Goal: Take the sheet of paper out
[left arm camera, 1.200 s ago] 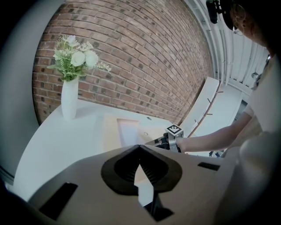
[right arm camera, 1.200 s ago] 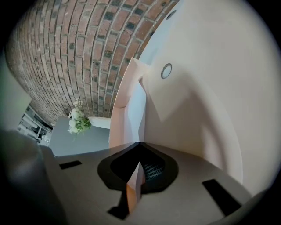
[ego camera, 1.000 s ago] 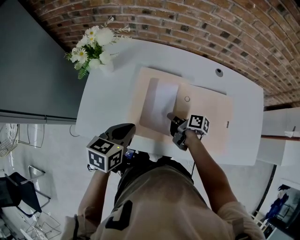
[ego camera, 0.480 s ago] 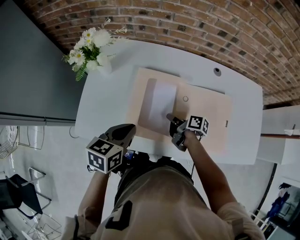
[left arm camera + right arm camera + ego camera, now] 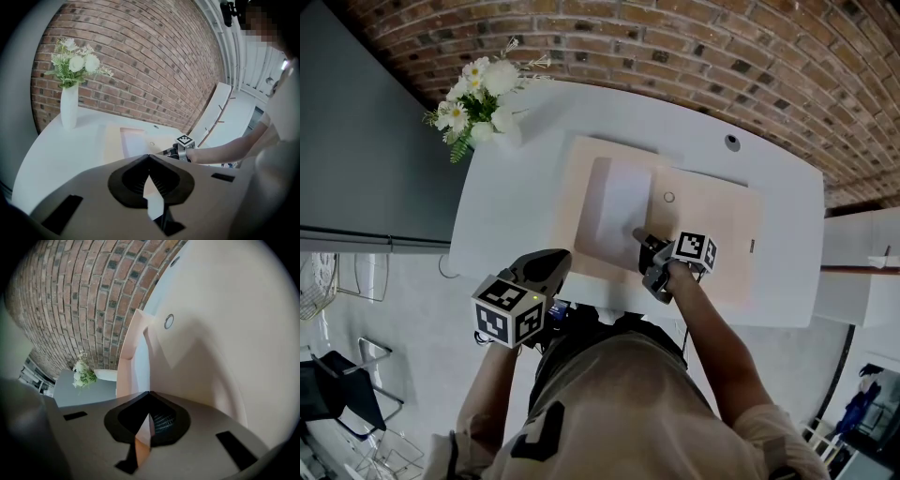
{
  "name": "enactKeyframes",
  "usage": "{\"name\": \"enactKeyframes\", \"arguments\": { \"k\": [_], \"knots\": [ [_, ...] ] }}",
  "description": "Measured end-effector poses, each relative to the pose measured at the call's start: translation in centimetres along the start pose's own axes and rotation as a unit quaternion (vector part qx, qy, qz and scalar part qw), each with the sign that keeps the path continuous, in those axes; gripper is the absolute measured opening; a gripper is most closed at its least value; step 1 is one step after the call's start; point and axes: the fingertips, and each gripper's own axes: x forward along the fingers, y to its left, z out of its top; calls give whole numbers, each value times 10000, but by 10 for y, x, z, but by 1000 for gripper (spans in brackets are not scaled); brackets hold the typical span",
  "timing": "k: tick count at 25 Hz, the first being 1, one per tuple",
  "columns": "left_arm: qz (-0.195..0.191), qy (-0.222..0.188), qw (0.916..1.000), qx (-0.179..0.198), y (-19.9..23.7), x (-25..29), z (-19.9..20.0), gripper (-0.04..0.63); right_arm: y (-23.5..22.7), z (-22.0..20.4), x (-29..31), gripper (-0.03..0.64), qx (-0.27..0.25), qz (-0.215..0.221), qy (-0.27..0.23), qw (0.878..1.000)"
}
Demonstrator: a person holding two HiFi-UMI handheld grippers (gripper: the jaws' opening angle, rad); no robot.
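Right claw (image 5: 640, 235) pressed together, tips on the open folder (image 5: 712, 230) at the near corner of the paper (image 5: 623, 202), perhaps nipping its edge; paper lies inside folder; left claw (image 5: 553, 259) closed, empty, near-left of folder.

Close view along the right gripper (image 5: 148, 416), its two dark jaws meeting at the tips low over an open peach folder (image 5: 201, 366). Whether they pinch the folder cannot be told. A small round fastener (image 5: 168, 321) sits on the folder ahead. A white sheet of paper (image 5: 137, 357) lies in the folder's left half. Beyond the folder are a white table (image 5: 248, 301), a vase of white flowers (image 5: 83, 372) and a brick wall (image 5: 79, 291).
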Motion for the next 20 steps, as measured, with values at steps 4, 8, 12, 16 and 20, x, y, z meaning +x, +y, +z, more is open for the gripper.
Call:
{"name": "enactKeyframes", "arguments": {
  "k": [4, 8, 12, 16, 20],
  "knots": [
    [-15, -17, 10000, 12, -2, 0, 1, 15, -1, 0, -3, 23, 30, -19, -60, 10000],
    [-25, -19, 10000, 34, -5, 0, 1, 15, -2, 1, -6, 23, 50, -17, -118, 9999],
    [-46, -25, 10000, 60, -7, 0, 2, 15, -3, 2, -9, 24, 83, -16, -191, 9998],
    [-54, -27, 10000, 72, -9, 1, 2, 15, -3, 2, -9, 23, 140, 17, -228, 9996],
    [-51, -34, 9999, 90, -10, 0, 2, 15, -3, 2, -10, 23, 149, 31, -244, 9996]
  ]
}}
